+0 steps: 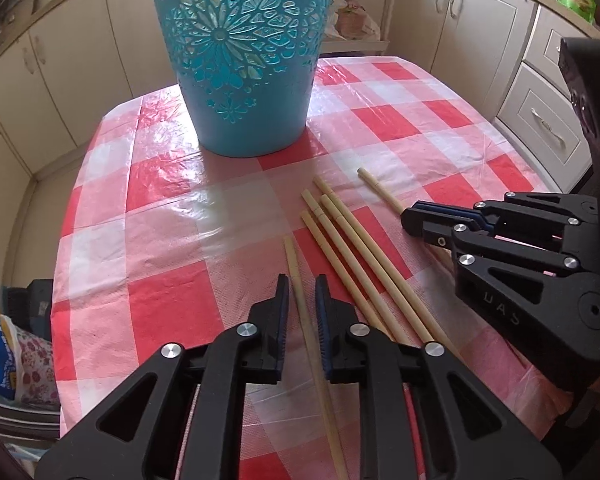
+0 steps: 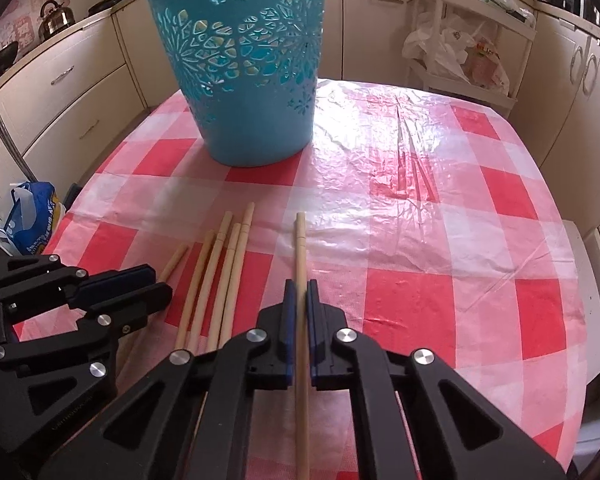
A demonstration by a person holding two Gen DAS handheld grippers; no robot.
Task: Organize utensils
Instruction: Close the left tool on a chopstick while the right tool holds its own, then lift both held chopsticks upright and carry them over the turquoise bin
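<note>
Right gripper [image 2: 299, 286] clenches one chopstick [image 2: 300, 248]; left gripper [image 1: 302, 282] released around another [image 1: 291, 256]

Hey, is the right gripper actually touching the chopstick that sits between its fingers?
Touching. In the right wrist view, the right gripper has its blue pads closed against both sides of the lone chopstick, with no gap showing at the tips.

Glossy plastic tablecloth [image 1: 172, 216], seemingly wooden chopsticks [image 1: 340, 236]
</note>
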